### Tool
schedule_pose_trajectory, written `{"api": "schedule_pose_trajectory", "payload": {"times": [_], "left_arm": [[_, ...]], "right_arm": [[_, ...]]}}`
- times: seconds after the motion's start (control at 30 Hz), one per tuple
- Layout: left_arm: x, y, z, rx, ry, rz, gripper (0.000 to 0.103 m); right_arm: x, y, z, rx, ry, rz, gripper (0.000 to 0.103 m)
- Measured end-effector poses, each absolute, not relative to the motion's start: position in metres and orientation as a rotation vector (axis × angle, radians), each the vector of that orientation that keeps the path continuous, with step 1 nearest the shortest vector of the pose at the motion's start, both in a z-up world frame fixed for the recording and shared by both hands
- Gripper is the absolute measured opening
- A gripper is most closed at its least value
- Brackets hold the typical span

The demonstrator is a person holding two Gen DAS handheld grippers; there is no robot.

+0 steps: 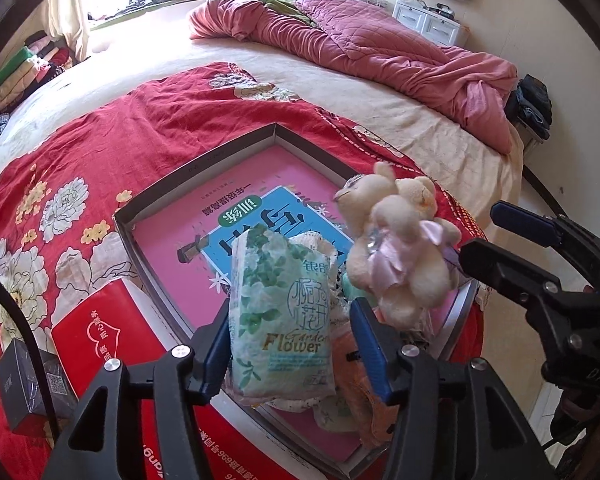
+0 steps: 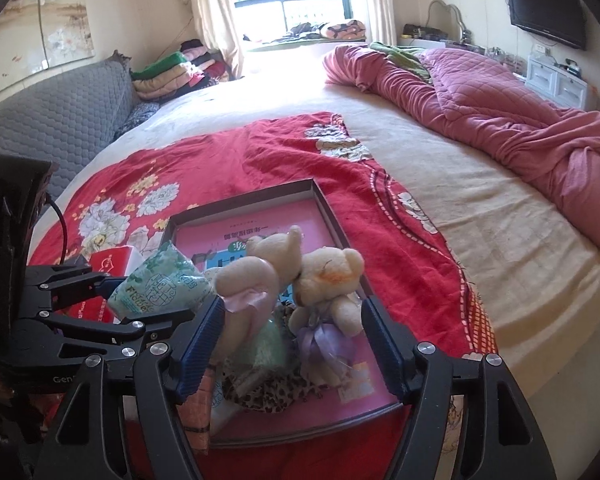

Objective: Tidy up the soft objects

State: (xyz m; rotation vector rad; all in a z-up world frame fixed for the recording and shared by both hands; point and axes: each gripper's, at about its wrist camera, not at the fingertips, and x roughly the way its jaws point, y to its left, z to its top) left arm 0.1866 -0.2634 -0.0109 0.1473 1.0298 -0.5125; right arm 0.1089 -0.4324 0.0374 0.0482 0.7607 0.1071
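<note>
A green-and-white tissue pack (image 1: pixel 280 312) printed "Flower" stands upright between the fingers of my left gripper (image 1: pixel 290 308). The jaws are open, with a gap on the pack's right side. Two cream plush bears (image 2: pixel 300 280) with pink and purple bows sit between the fingers of my right gripper (image 2: pixel 294 300), which is also open and not pressing on them. Both piles rest in a shallow grey-rimmed box (image 1: pixel 196 160) holding a pink book. In the left wrist view the bears (image 1: pixel 400 248) sit just left of the right gripper (image 1: pixel 480 230). A leopard-print cloth (image 2: pixel 268 392) lies under them.
The box lies on a red floral blanket (image 1: pixel 100 160) spread over a wide bed. A red tissue carton (image 1: pixel 100 332) and a small black box (image 1: pixel 24 384) sit left of it. A crumpled pink quilt (image 2: pixel 500 112) covers the far right; folded clothes (image 2: pixel 172 72) are stacked by the window.
</note>
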Motion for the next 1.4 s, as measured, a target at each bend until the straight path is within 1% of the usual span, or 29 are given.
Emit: {"api": "schedule_pose_trajectory", "payload": {"times": [0.07,0.13,0.63,0.73,0.77,0.87,1.13,1.3,1.4], "left_arm": [[0.184,-0.261,-0.008,0.148,1.018,-0.51,0.064],[0.183,-0.259,-0.006,0.146,1.009,-0.502,0.065],[0.151,-0.23,0.022,0.101,0.941,-0.496,0.071],[0.142,-0.22,0.031,0.084,0.925,-0.487,0.075],[0.139,-0.217,0.035,0.077,0.916,-0.478,0.078],[0.129,-0.208,0.046,0.064,0.893,-0.464,0.083],[0.102,-0.184,0.065,0.05,0.866,-0.405,0.084],[0.082,-0.176,0.064,0.054,0.875,-0.383,0.085],[0.072,-0.172,0.062,0.064,0.884,-0.38,0.085]], "right_arm": [[0.103,-0.432,0.041,0.037,0.753,0.097,0.075],[0.099,-0.43,0.043,0.019,0.751,0.086,0.076],[0.062,-0.411,0.07,-0.002,0.706,0.048,0.077],[0.054,-0.402,0.075,-0.021,0.707,0.048,0.078],[0.051,-0.399,0.077,-0.026,0.708,0.048,0.078],[0.042,-0.388,0.081,-0.036,0.707,0.04,0.078],[0.01,-0.362,0.09,-0.041,0.675,-0.043,0.079],[-0.011,-0.349,0.088,-0.003,0.644,-0.123,0.079],[-0.02,-0.348,0.083,0.019,0.663,-0.164,0.079]]}}
